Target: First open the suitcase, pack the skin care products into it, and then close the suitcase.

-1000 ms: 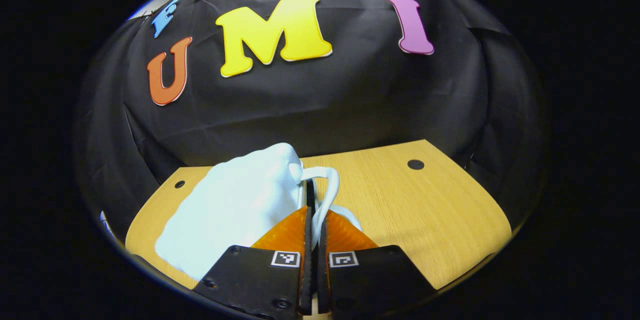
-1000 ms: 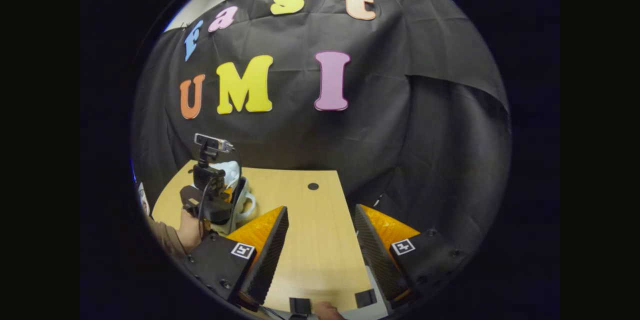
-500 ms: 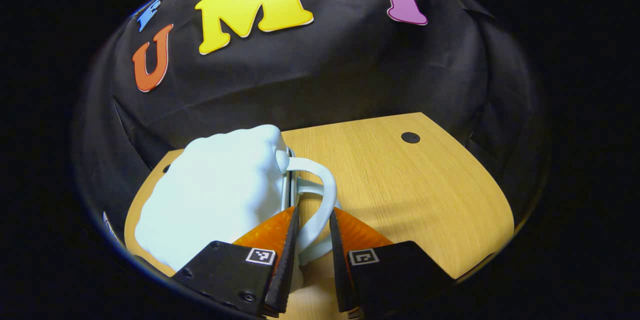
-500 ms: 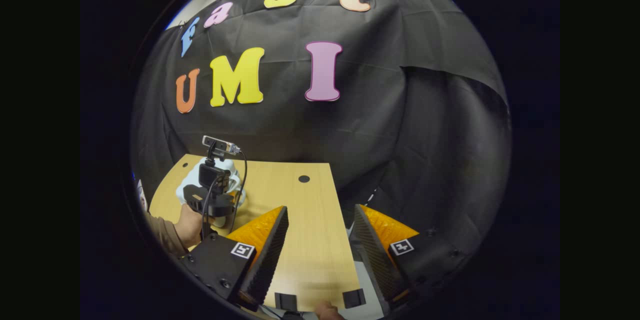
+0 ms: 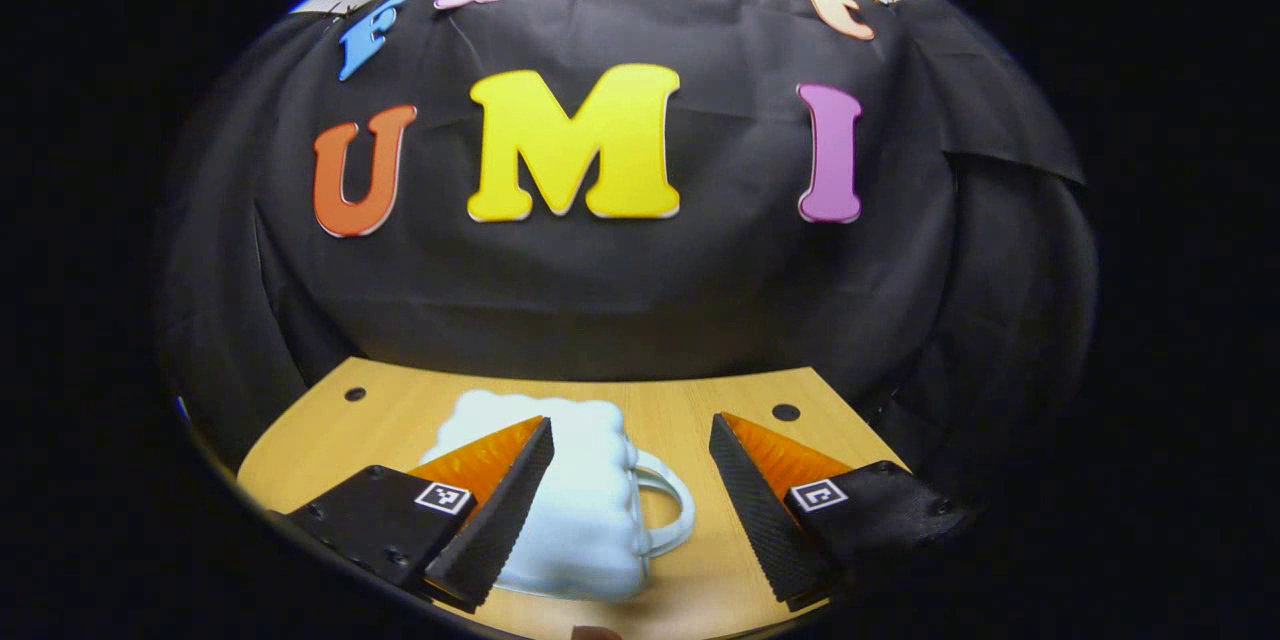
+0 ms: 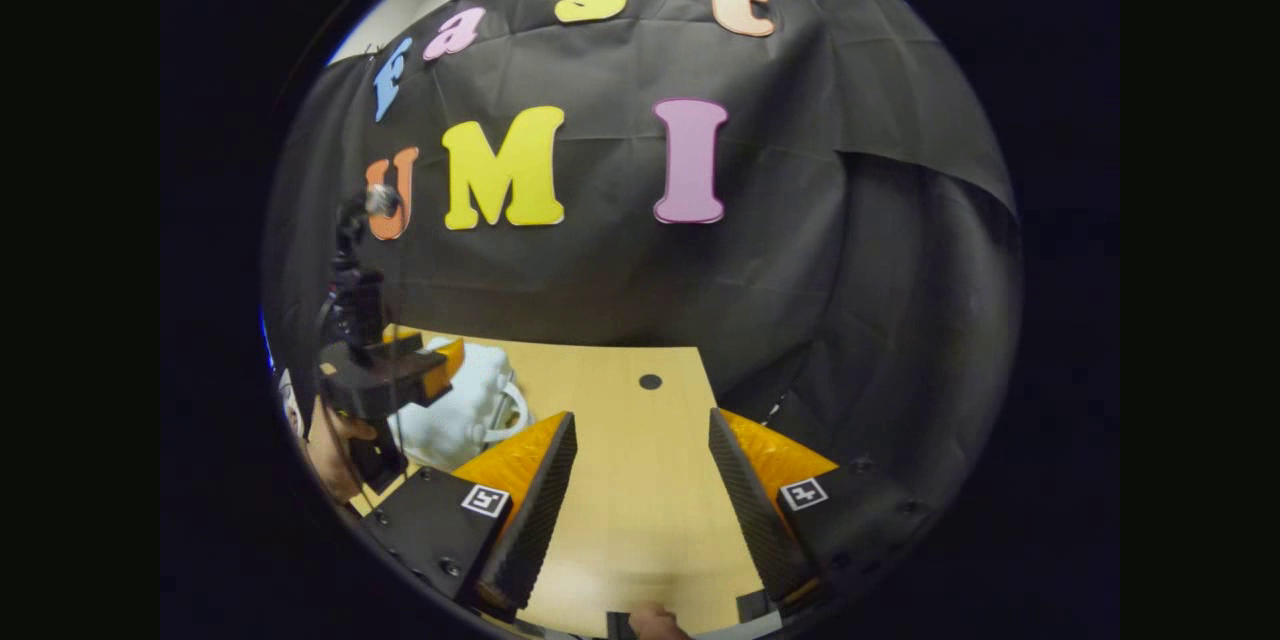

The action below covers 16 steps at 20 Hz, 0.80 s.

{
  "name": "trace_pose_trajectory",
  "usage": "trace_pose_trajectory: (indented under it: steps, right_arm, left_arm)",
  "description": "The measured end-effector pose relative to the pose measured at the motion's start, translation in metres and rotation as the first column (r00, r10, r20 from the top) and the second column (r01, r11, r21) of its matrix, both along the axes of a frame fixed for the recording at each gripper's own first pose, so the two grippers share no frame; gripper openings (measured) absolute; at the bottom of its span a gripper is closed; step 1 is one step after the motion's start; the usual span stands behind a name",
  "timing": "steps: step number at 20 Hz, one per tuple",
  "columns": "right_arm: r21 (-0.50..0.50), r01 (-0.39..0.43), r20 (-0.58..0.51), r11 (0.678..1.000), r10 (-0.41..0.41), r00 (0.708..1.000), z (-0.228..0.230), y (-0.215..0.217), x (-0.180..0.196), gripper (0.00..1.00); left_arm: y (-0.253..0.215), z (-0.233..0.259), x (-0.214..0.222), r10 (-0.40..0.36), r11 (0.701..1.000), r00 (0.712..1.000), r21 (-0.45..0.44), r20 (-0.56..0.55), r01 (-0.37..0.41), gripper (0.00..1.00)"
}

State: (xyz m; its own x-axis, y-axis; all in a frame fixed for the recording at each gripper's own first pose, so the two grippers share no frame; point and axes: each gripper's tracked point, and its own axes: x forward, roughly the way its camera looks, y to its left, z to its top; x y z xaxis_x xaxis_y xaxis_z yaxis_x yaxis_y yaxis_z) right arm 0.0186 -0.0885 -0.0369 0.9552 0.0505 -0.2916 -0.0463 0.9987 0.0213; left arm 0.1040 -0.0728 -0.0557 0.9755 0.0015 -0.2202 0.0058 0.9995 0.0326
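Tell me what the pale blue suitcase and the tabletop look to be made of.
Suitcase: apparently moulded hard plastic, matte to satin; the shell is bumpy and cloud-like, with a smooth loop handle of the same look. Tabletop: wood-grain surface, probably laminate rather than solid wood; fine even streaks, low sheen, dark round holes.

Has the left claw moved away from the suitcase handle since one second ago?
Yes. The left claw has opened and risen clear of the suitcase handle, judged against the table.

Suitcase (image 5: pixel 585 500) lying on table (image 5: pixel 400 410), handle (image 5: pixel 668 510) to its right. Left gripper (image 5: pixel 630 510) above it, fingers apart. Right gripper (image 6: pixel 640 500) well right, over bare table.
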Motion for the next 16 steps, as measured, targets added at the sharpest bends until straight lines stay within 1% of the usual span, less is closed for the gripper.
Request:
trace_pose_trajectory:
  steps: [1, 2, 4, 7, 9, 12, 16]
  right_arm:
    - [0.001, -0.006, 0.013, 1.0, 0.006, 1.0, 0.005, 0.016, 0.005, 0.8]
    - [0.004, -0.017, 0.03, 1.0, 0.017, 0.999, 0.01, 0.034, 0.01, 0.8]
    - [0.004, -0.043, 0.063, 0.999, 0.043, 0.997, 0.017, 0.071, 0.02, 0.8]
    - [0.015, -0.074, 0.112, 0.997, 0.072, 0.991, 0.025, 0.127, 0.025, 0.8]
    - [0.024, -0.111, 0.123, 0.994, 0.107, 0.987, 0.025, 0.166, 0.024, 0.8]
    - [0.005, -0.147, 0.154, 0.989, 0.145, 0.977, 0.032, 0.211, 0.018, 0.8]
    - [0.007, -0.153, 0.194, 0.988, 0.149, 0.97, 0.04, 0.248, 0.006, 0.8]
  left_arm:
    - [0.02, 0.017, -0.012, 0.024, 0.999, 0.999, 0.022, 0.029, -0.024, 0.99]
    - [0.035, 0.031, -0.025, 0.029, 0.999, 0.998, 0.036, 0.054, -0.031, 0.99]
    - [0.067, 0.056, -0.053, 0.04, 0.998, 0.995, 0.039, 0.093, -0.044, 1.0]
    - [0.111, 0.073, -0.089, 0.07, 0.997, 0.993, 0.03, 0.098, -0.074, 1.0]
    - [0.141, 0.078, -0.105, 0.09, 0.995, 0.991, 0.03, 0.096, -0.094, 1.0]
    - [0.172, 0.082, -0.114, 0.112, 0.993, 0.987, 0.02, 0.115, -0.115, 1.0]
    - [0.195, 0.074, -0.113, 0.104, 0.995, 0.99, -0.001, 0.099, -0.104, 1.0]
